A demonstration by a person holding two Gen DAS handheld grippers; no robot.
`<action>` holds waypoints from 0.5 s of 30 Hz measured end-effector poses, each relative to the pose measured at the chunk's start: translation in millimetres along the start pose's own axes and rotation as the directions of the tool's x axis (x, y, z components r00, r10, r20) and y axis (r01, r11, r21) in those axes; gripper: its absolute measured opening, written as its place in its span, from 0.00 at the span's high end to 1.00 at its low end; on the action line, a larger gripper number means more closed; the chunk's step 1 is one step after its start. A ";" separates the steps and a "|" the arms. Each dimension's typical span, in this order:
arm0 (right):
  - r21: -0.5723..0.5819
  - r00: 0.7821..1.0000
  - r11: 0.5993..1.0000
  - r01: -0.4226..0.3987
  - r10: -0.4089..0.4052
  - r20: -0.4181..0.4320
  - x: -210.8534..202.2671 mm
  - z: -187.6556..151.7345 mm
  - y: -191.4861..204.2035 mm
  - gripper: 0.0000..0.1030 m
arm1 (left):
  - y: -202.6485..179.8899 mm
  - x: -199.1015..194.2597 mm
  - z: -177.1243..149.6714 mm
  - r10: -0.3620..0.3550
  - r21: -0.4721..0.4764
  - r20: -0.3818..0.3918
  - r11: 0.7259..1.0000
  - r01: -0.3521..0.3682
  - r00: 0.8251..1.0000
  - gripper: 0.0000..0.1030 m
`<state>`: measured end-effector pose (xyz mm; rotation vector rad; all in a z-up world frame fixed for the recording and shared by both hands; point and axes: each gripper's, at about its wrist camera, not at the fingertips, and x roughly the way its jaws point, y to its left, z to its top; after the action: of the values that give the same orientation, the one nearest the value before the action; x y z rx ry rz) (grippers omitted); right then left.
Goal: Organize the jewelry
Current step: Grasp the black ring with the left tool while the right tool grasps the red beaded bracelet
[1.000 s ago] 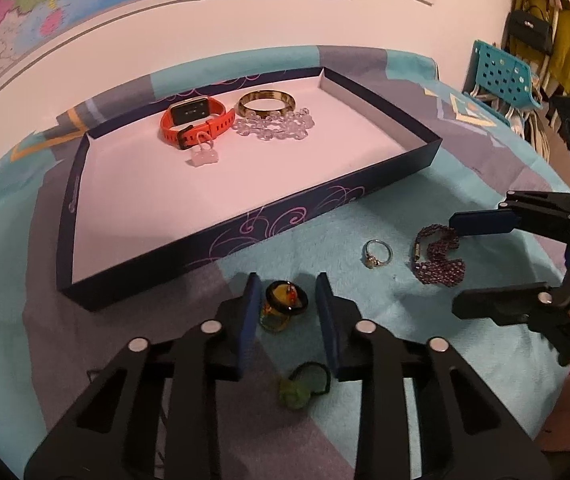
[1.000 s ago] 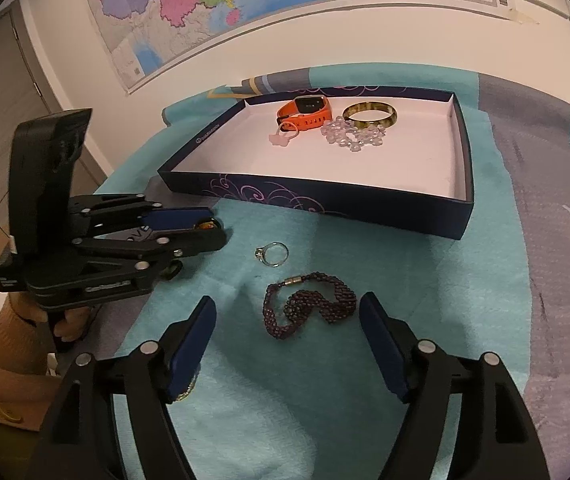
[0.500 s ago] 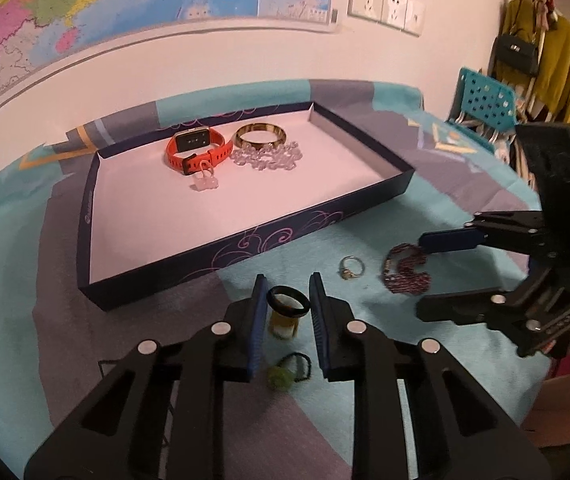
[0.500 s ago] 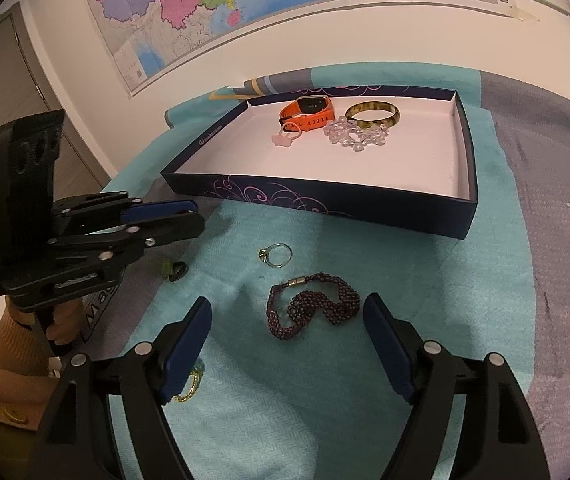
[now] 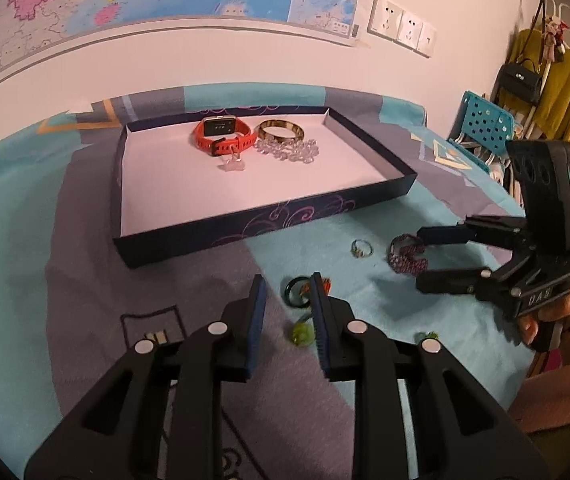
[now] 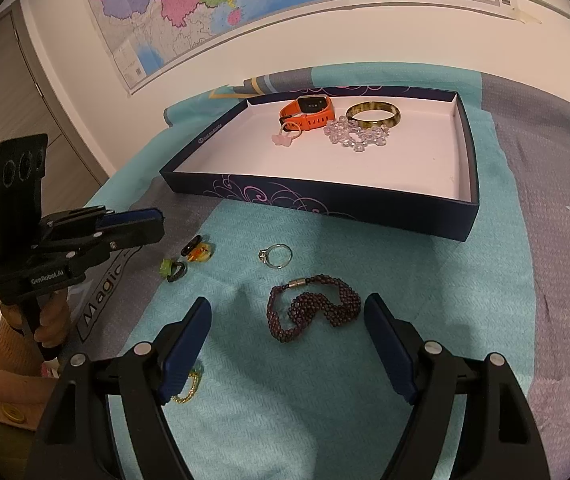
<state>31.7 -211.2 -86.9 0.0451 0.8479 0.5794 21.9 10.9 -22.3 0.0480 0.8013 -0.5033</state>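
A navy tray (image 5: 269, 222) (image 6: 325, 204) holds an orange watch (image 5: 223, 136), a gold bangle (image 5: 281, 130), a clear bead bracelet (image 5: 287, 150) and a small pink ring (image 5: 231, 164). On the cloth lie a dark ring with an amber charm (image 5: 299, 290) (image 6: 199, 250), a green-stone ring (image 5: 301, 334) (image 6: 173, 268), a silver ring (image 5: 361, 248) (image 6: 277, 256) and a purple bead bracelet (image 5: 407, 256) (image 6: 313, 306). My left gripper (image 5: 285, 292) is open and empty, raised above the amber-charm ring. My right gripper (image 6: 285, 320) is open wide, its fingers either side of the purple bracelet.
A gold chain (image 6: 189, 386) lies partly hidden behind my right gripper's left finger. A small green piece (image 5: 429, 335) lies on the cloth. A map hangs on the wall behind the table. A teal chair (image 5: 481, 128) and hung bags stand to the right.
My left gripper closed around the amber-charm ring, then opened and lifted back; the ring now lies on the cloth by the right fingertip. My right gripper has barely moved.
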 end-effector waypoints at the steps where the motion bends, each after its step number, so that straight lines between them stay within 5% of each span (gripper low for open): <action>1: -0.001 1.000 1.000 0.001 -0.001 -0.001 0.5 0.2 -0.1 0.26 | -1.1 0.1 -1.0 0.000 0.009 -0.002 1.000 0.000 1.000 0.67; 12: -0.005 1.000 1.000 0.001 -0.001 -0.003 2.0 0.7 1.8 0.23 | -4.5 30.6 5.5 0.042 0.040 -0.100 0.998 -0.038 0.994 0.67; 15: -0.005 1.000 1.000 -0.003 0.003 -0.003 3.1 1.4 2.4 0.22 | -3.8 32.5 6.4 0.062 0.040 -0.100 0.998 -0.058 0.993 0.76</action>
<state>33.2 -207.3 -87.5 0.0405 0.8497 0.5846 43.5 -7.3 -39.9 0.1323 0.8870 -0.4619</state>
